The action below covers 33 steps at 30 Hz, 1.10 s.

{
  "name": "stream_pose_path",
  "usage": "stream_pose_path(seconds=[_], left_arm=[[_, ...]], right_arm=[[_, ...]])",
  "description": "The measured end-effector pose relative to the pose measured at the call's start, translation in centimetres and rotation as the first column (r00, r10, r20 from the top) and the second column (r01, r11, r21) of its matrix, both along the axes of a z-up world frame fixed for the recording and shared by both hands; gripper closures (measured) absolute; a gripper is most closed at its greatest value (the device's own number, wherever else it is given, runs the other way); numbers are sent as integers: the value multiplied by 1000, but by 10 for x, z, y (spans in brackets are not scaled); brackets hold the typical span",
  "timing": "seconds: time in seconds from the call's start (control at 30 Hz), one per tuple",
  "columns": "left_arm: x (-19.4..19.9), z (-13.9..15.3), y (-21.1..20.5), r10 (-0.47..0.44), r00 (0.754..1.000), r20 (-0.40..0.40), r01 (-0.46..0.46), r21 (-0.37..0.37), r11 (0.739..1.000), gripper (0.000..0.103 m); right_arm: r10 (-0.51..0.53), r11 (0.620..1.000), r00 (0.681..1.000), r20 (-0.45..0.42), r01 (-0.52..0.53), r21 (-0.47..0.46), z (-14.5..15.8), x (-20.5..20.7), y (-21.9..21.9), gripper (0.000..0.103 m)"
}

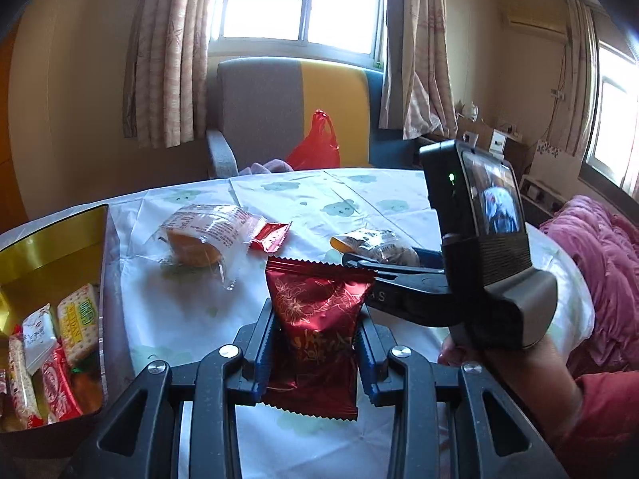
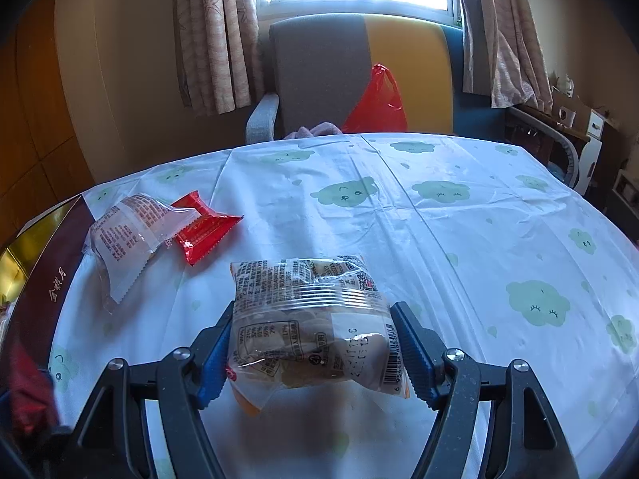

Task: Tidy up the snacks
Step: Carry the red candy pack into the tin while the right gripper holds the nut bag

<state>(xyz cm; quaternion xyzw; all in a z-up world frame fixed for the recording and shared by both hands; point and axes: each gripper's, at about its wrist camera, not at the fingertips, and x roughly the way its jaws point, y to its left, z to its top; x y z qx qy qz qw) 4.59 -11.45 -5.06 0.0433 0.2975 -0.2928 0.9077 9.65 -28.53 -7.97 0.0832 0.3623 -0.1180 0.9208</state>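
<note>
My left gripper (image 1: 317, 319) is shut on a dark red foil snack packet (image 1: 315, 335), held above the table. My right gripper (image 2: 311, 319) is shut on a clear wrapped pastry packet (image 2: 307, 319) and holds it above the table; the gripper also shows in the left wrist view (image 1: 355, 259) with that packet (image 1: 375, 245). A clear wrapped cake (image 1: 207, 235) (image 2: 124, 235) and a small red packet (image 1: 271, 235) (image 2: 203, 227) lie on the table at the left. A gold-lined box (image 1: 52, 247) (image 2: 44, 279) at the far left holds several snacks.
The round table (image 2: 459, 215) has a white cloth with green cloud prints. A grey and yellow chair (image 2: 359, 76) with a red plastic bag (image 2: 379, 103) stands behind it. A pink blanket (image 1: 599, 271) lies to the right.
</note>
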Motion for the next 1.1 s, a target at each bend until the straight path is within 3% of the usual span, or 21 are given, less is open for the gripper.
stream_pose_path(seconds=[0.27, 0.5, 0.87, 1.1], left_arm=[[10, 10, 47, 100, 994, -40, -102, -43, 994, 67], [21, 23, 99, 219, 973, -67, -223, -63, 973, 67], [60, 31, 188, 416, 899, -137, -427, -60, 902, 67], [87, 20, 228, 484, 847, -219, -499, -15, 866, 67]], right_arm=[[-4, 1000, 1000, -10, 4, -4, -2, 2, 0, 29], [-10, 1000, 1000, -5, 10, -7, -2, 2, 0, 29], [-11, 1000, 1000, 4, 11, -15, -1, -1, 2, 29], [32, 999, 994, 105, -27, -48, 15, -18, 12, 29]])
